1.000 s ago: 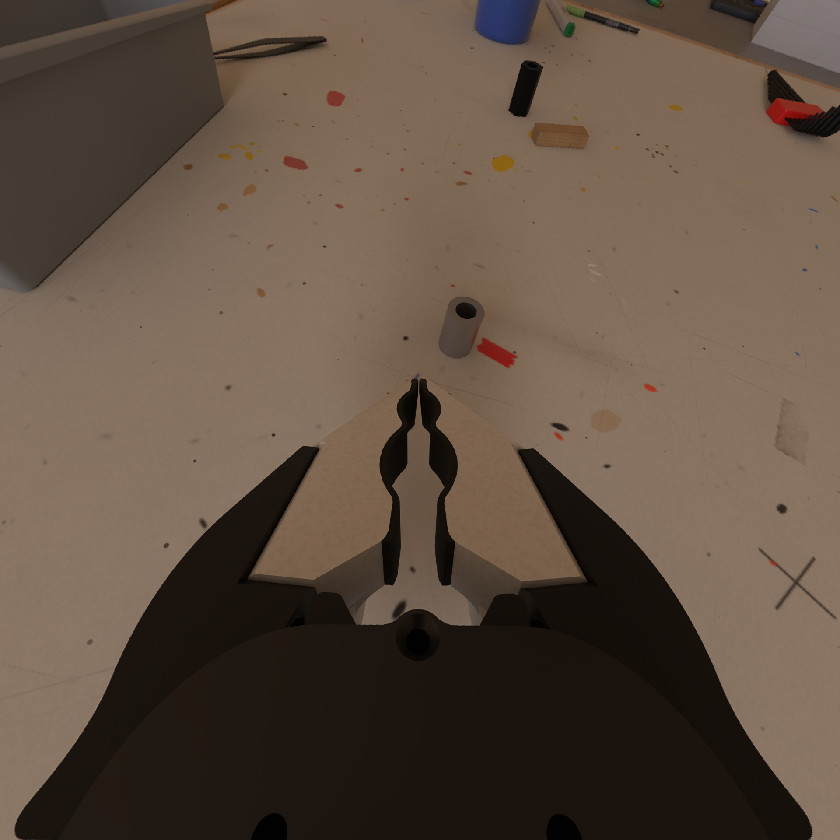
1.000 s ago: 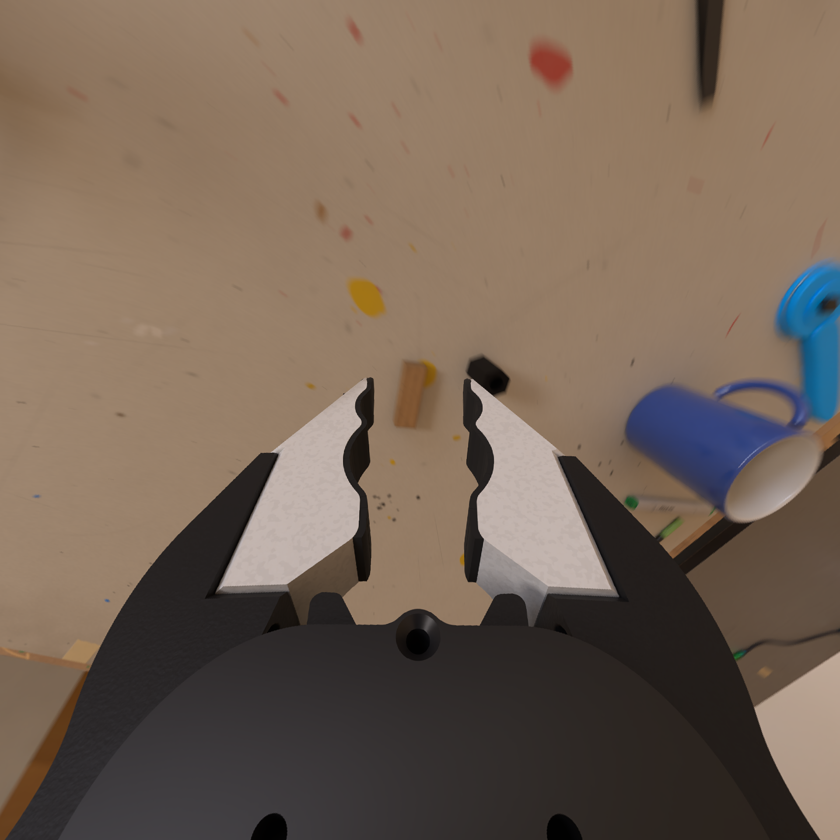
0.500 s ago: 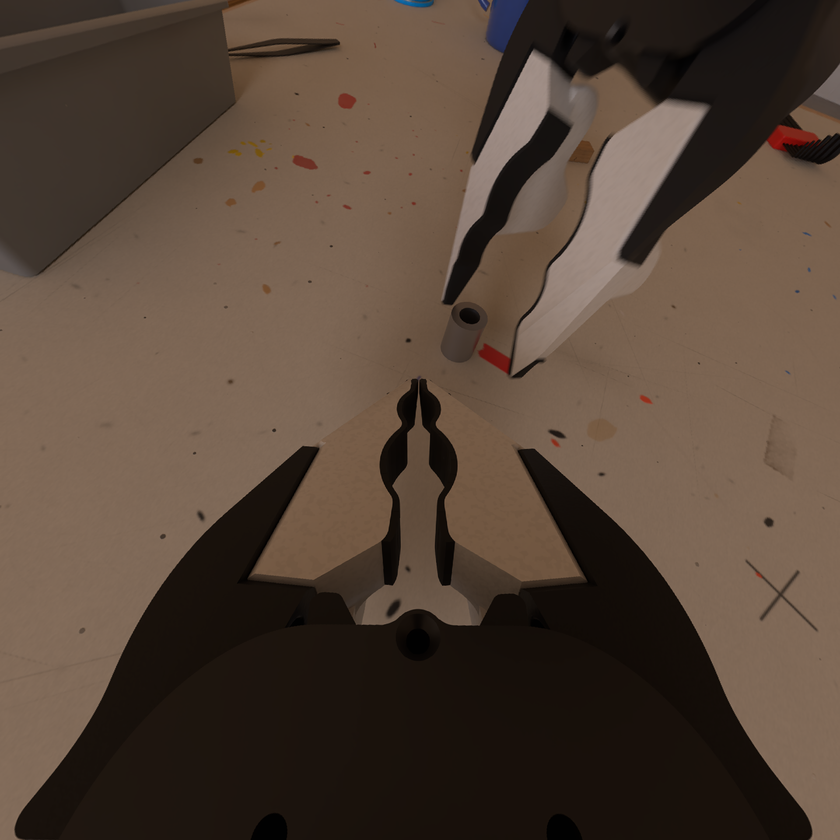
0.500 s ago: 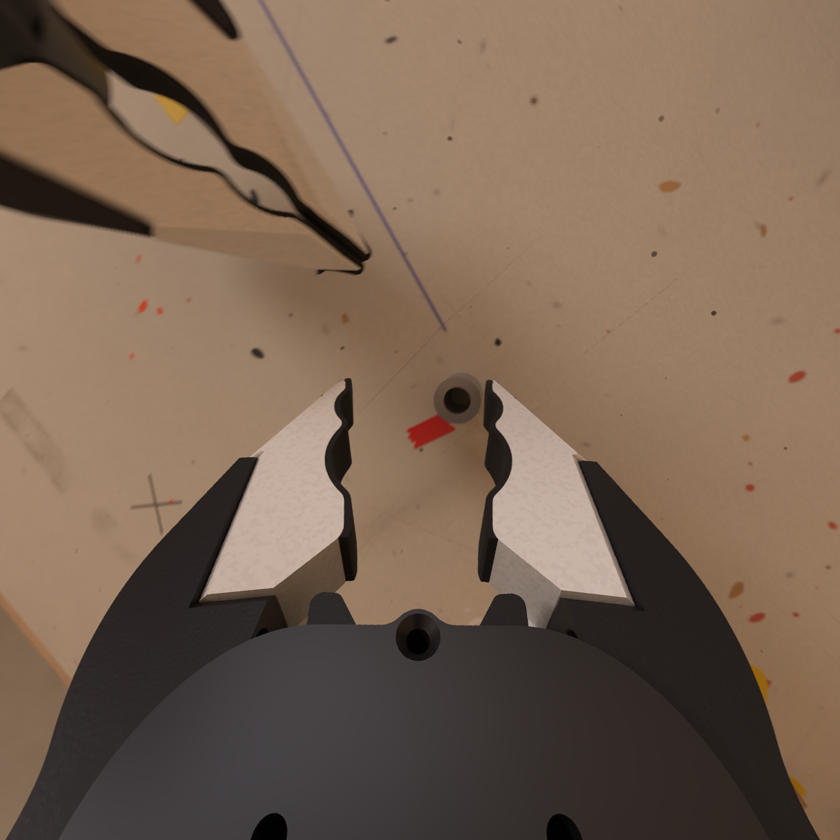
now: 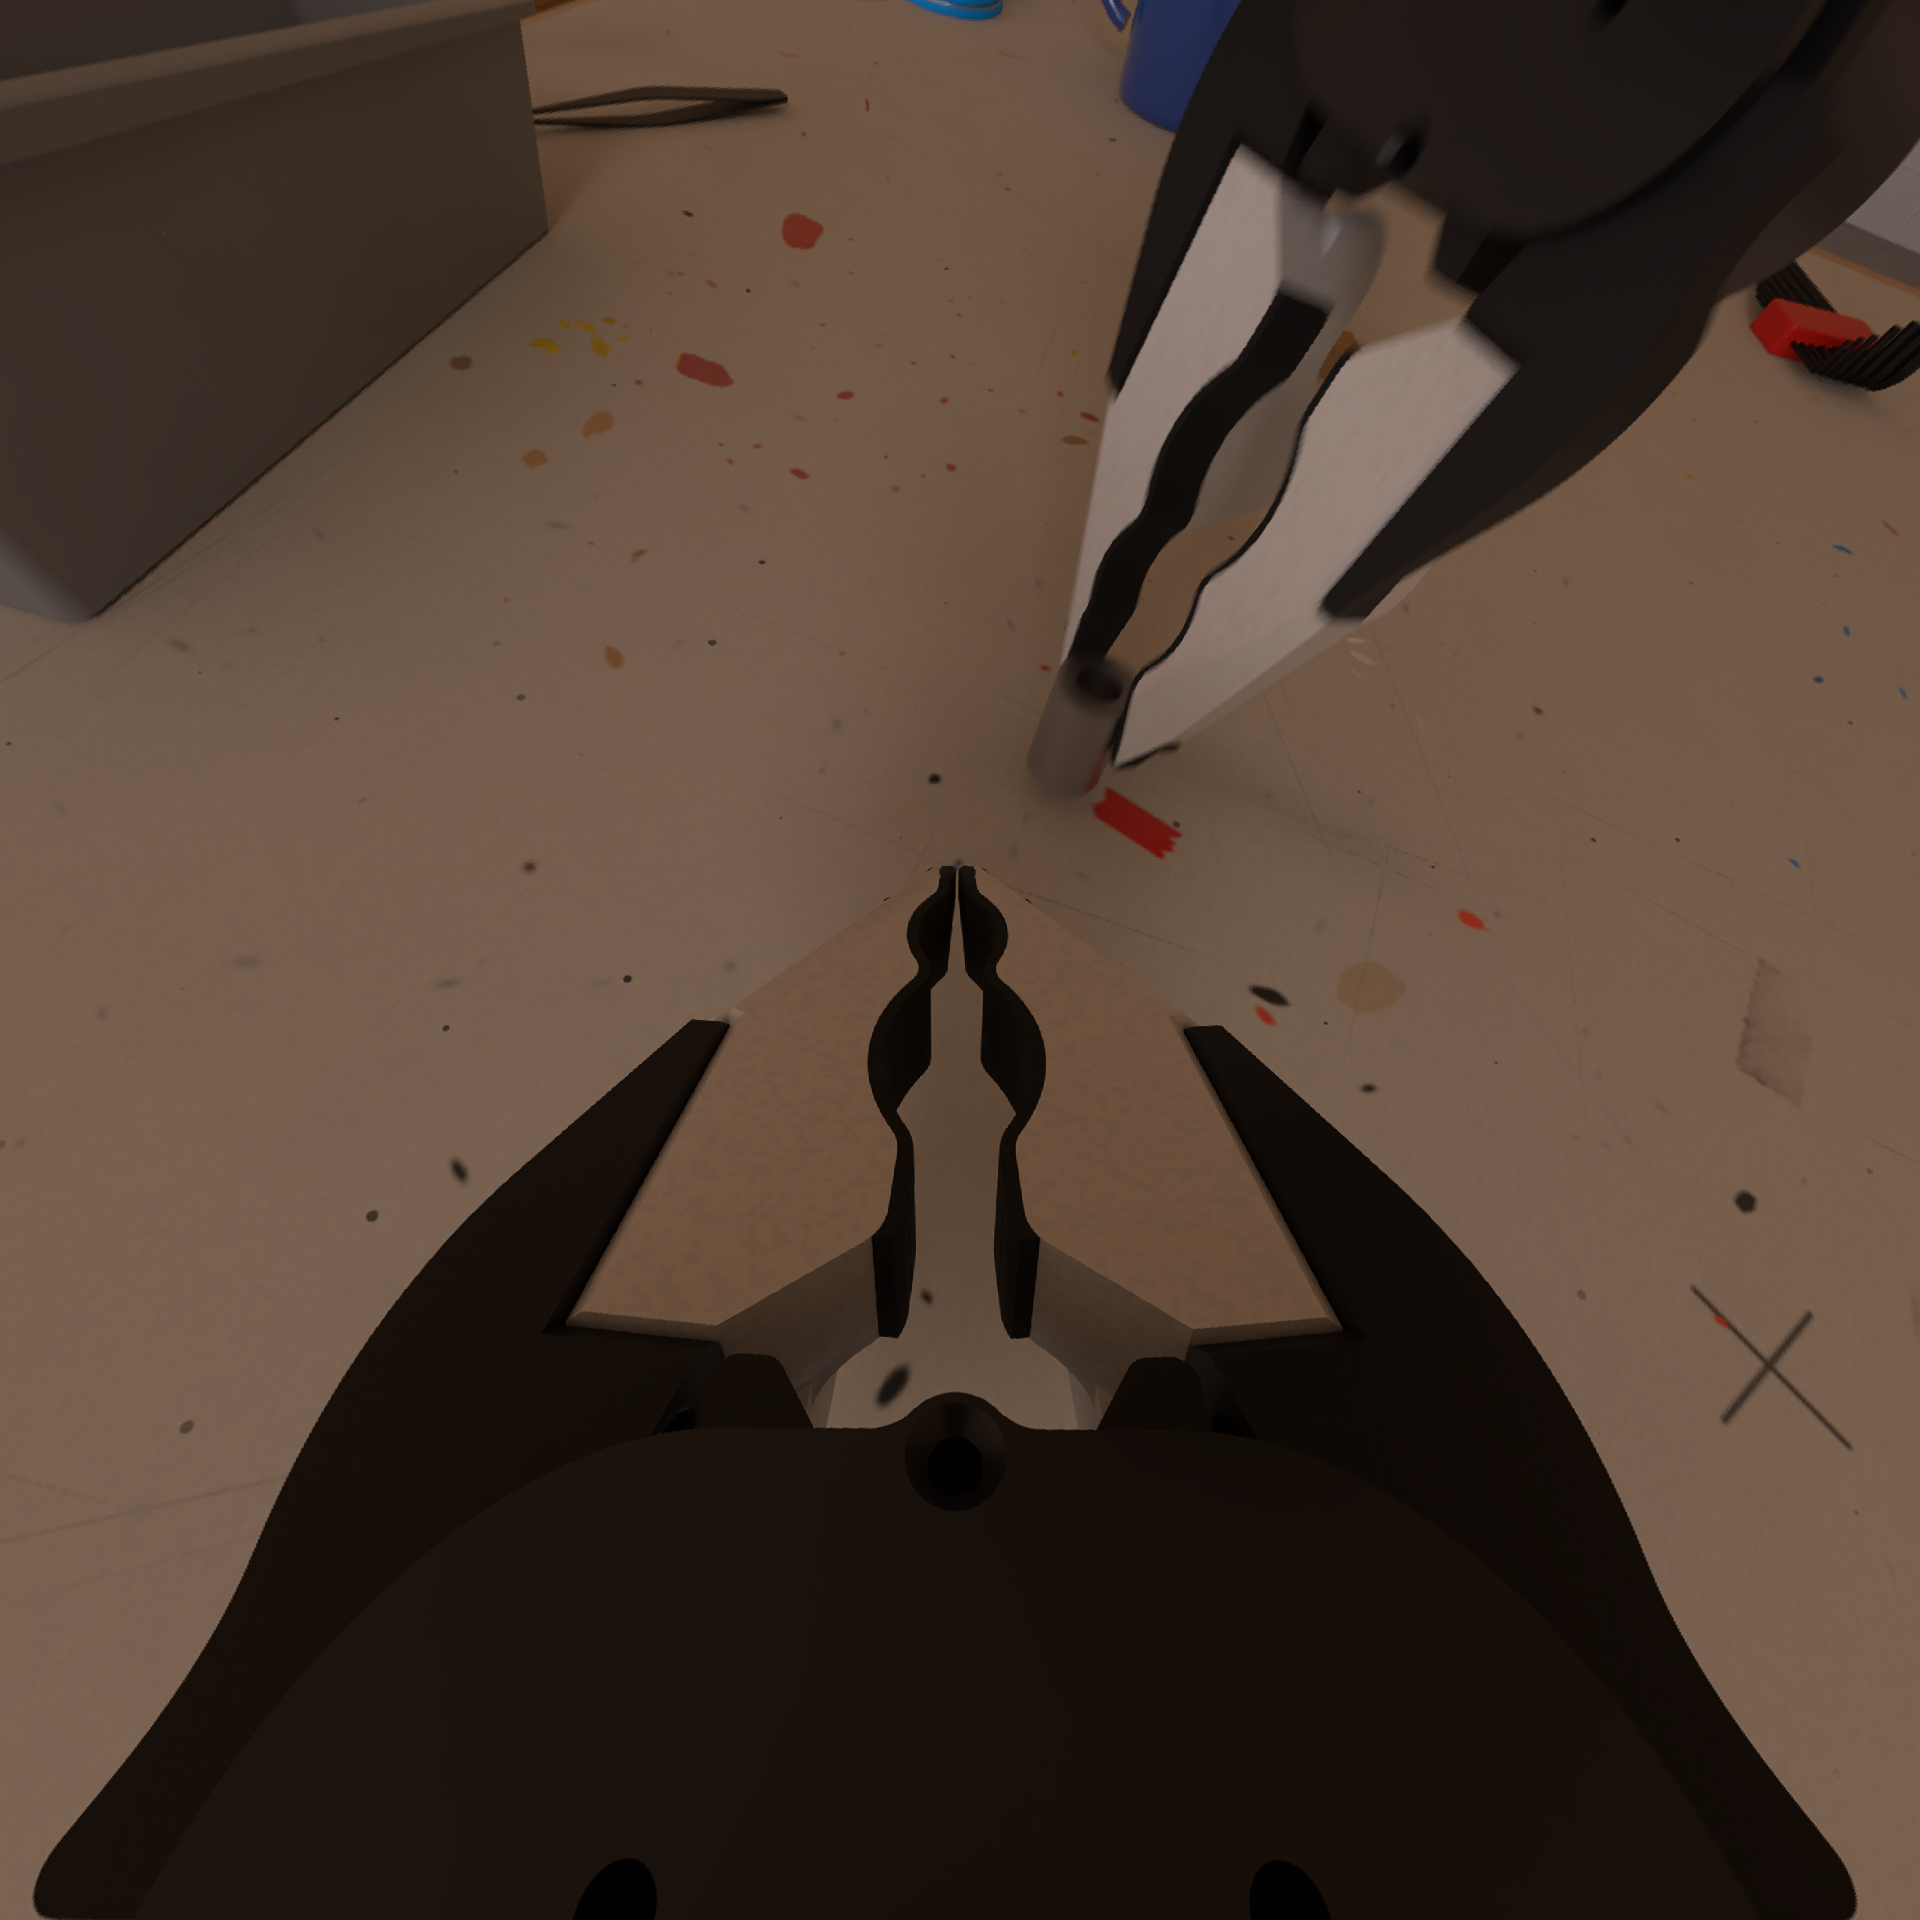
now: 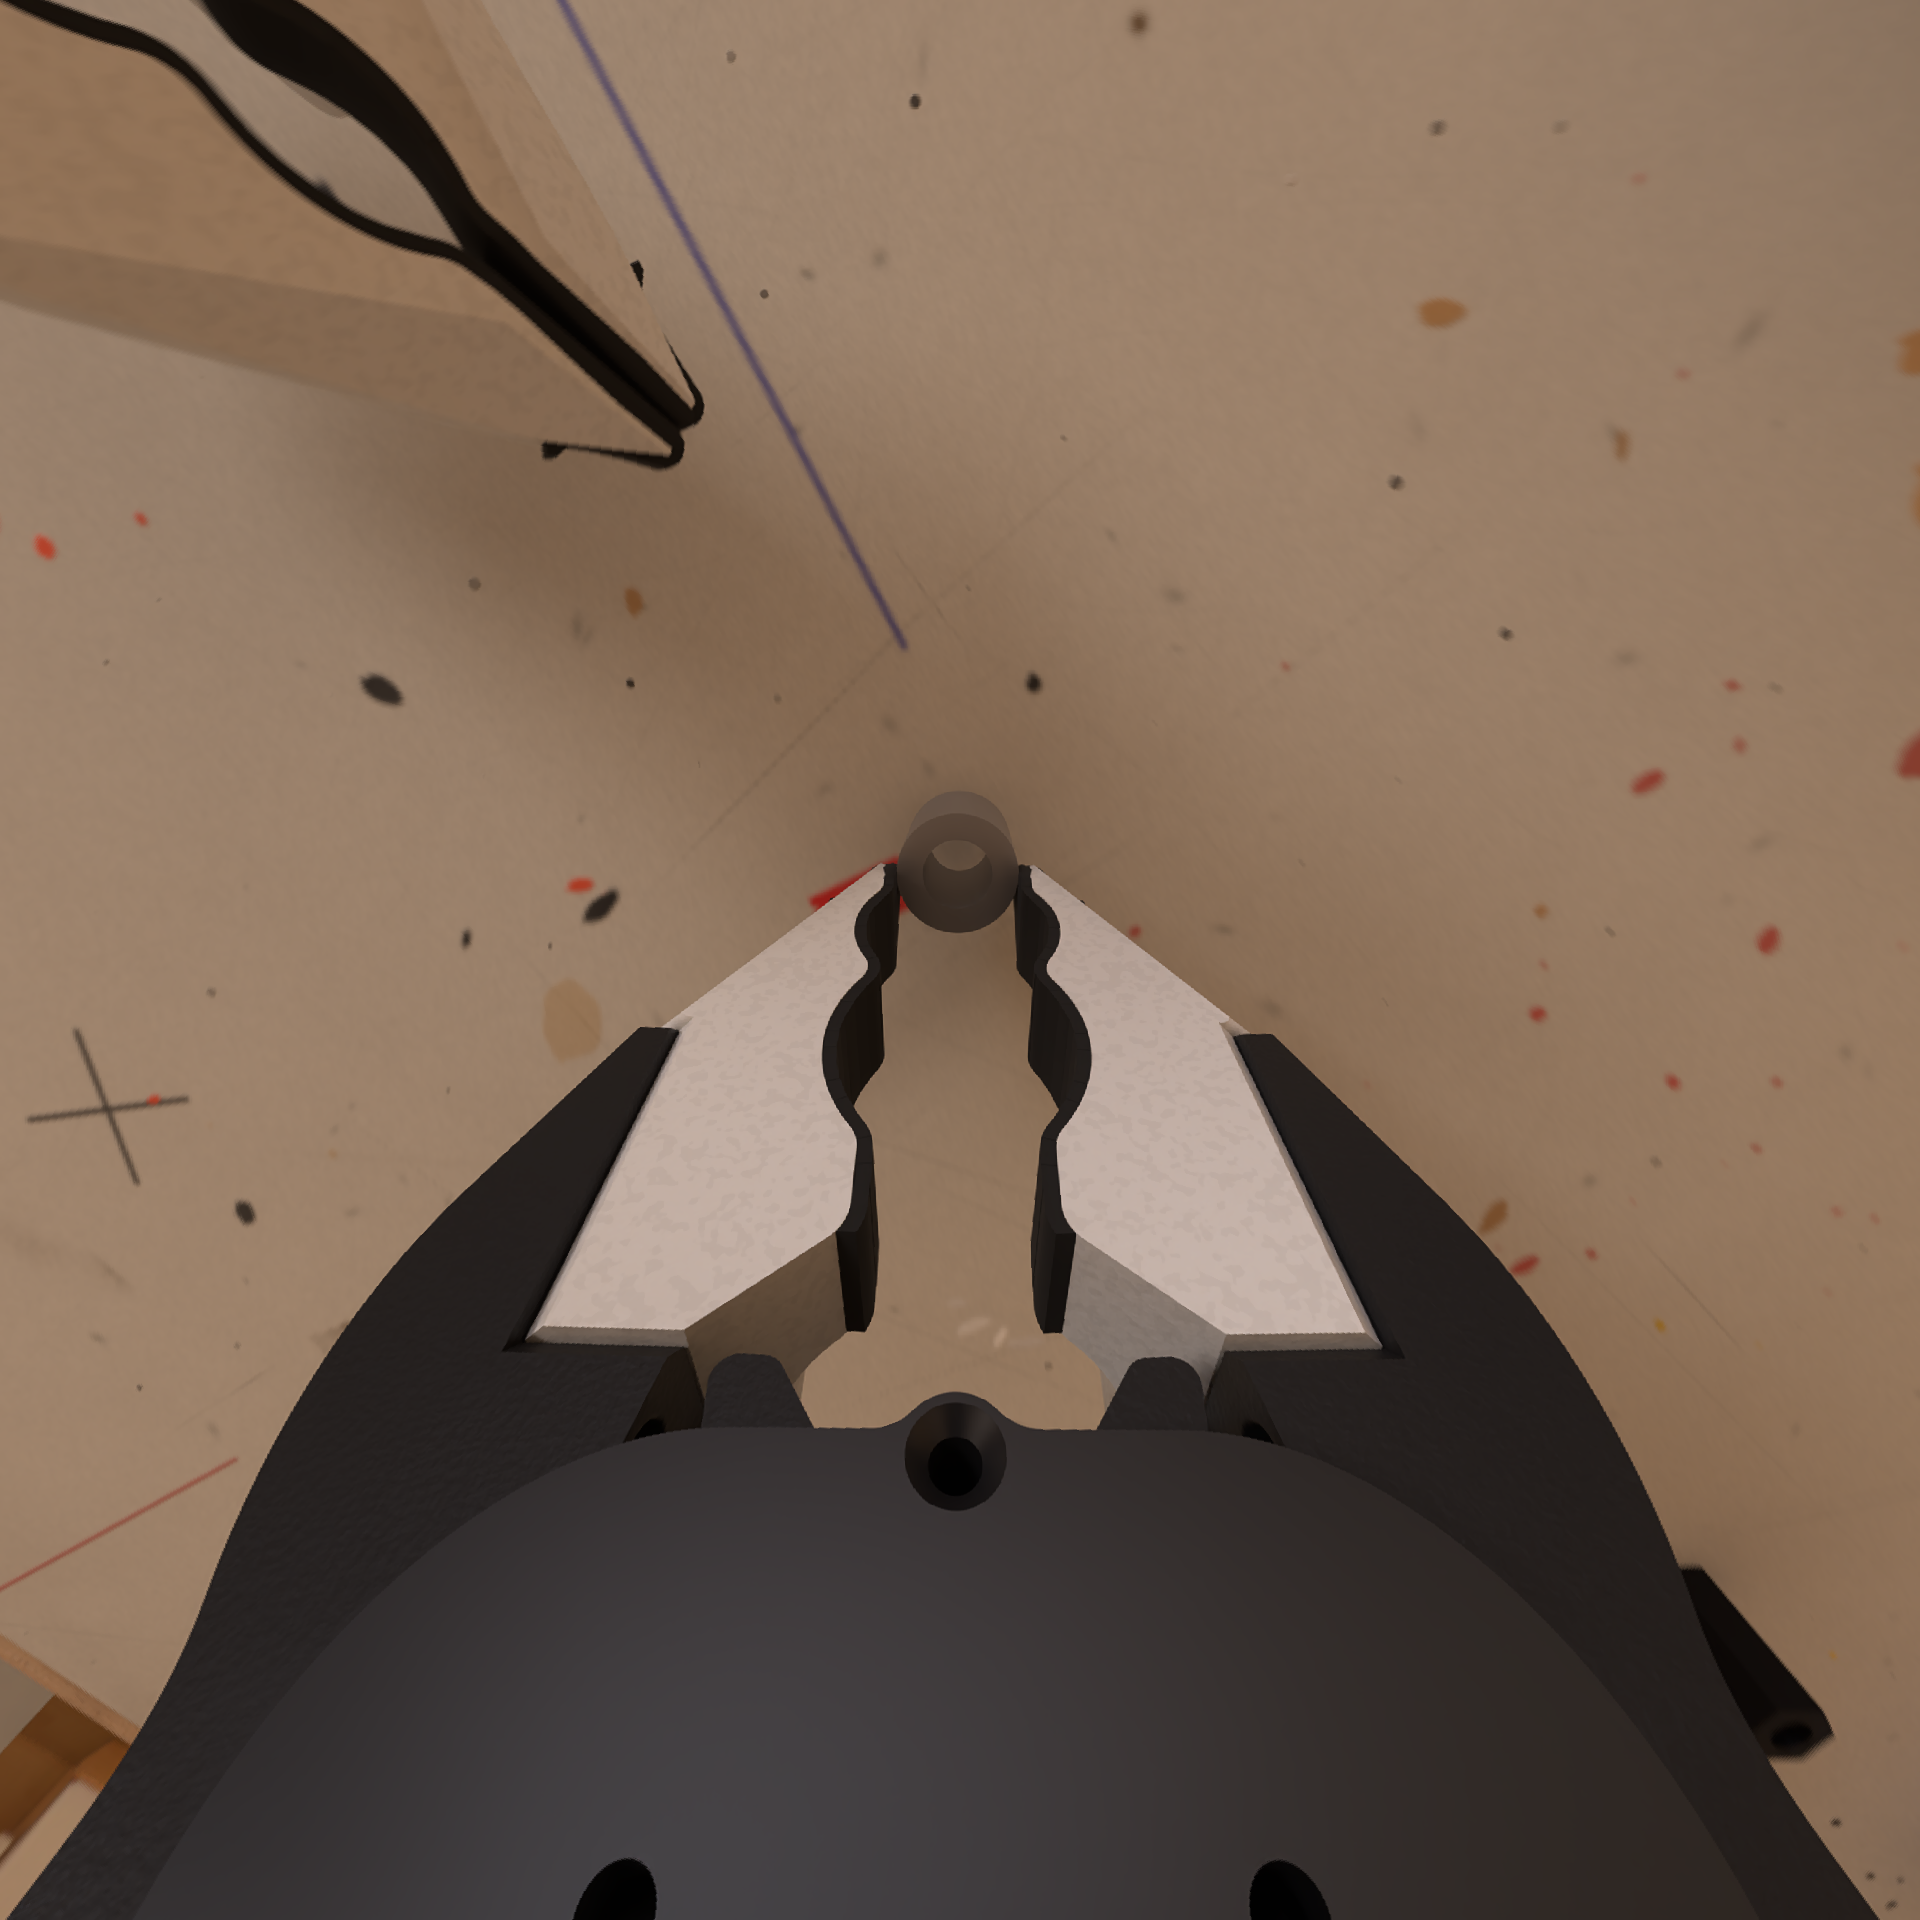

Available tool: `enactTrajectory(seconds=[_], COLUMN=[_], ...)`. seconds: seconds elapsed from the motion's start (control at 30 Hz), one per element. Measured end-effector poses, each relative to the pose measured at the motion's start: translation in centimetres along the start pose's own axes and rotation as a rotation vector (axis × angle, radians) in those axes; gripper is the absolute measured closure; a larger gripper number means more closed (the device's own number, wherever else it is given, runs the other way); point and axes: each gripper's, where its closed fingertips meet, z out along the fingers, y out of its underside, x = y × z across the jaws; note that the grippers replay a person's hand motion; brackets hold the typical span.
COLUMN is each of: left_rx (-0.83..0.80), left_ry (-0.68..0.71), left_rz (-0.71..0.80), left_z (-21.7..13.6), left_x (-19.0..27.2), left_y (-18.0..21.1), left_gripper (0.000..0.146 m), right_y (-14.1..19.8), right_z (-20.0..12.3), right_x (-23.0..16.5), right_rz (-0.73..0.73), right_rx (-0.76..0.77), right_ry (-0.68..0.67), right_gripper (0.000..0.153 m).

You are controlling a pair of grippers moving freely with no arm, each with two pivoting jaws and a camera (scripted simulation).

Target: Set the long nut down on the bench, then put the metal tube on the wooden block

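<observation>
The right gripper (image 6: 956,883) pinches the upright tube (image 6: 956,868) at its fingertips, on the bench (image 5: 312,831) beside a red mark (image 5: 1135,821). The left gripper (image 5: 956,878), pressed together and empty, hovers just near of it.

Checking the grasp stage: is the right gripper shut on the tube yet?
Shut on it, apparently. The right gripper's fingertips flank the upright tube with no visible gap; true contact cannot be confirmed.

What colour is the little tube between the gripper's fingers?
Grey, with a dark hole. The metal tube shows best in the right wrist view.
</observation>
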Motion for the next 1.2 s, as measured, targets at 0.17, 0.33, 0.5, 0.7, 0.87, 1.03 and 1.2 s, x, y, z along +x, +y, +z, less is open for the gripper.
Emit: enactTrajectory(seconds=[0.17, 0.33, 0.5, 0.7, 0.87, 1.03, 1.2], left_rx=[-0.017, -0.021, -0.022, -0.029, -0.026, -0.023, -0.029], left_ry=[0.001, -0.002, -0.001, -0.009, -0.010, -0.004, 0.006], left_rz=[-0.005, -0.003, -0.001, 0.015, 0.014, 0.005, 0.010], left_z=[0.3, 0.3, 0.3, 0.4, 0.4, 0.3, 0.4], left_x=[-0.1, -0.2, -0.1, -0.1, -0.1, -0.1, 0.0], left_y=[0.4, 0.5, 0.5, 0.5, 0.5, 0.5, 0.5], left_gripper=[0.146, 0.146, 0.146, 0.146, 0.146, 0.146, 0.146], right_y=[1.4, 5.4, 13.5, 20.4, 21.7, 21.4, 20.9], right_z=[-5.1, -13.3, -16.2, -10.0, -6.8, -7.8, -7.9], right_x=[1.0, 5.3, 11.9, 15.5, 15.6, 15.9, 16.2], right_rz=[0.028, 0.147, 0.386, 0.534, 0.505, 0.458, 0.454], right_rx=[0.095, 0.192, 0.148, -0.023, -0.148, -0.155, -0.132], right_ry=[0.024, 0.129, 0.229, 0.161, 0.103, 0.132, 0.139], right_gripper=[0.131, 0.131, 0.131, 0.131, 0.131, 0.131, 0.131])
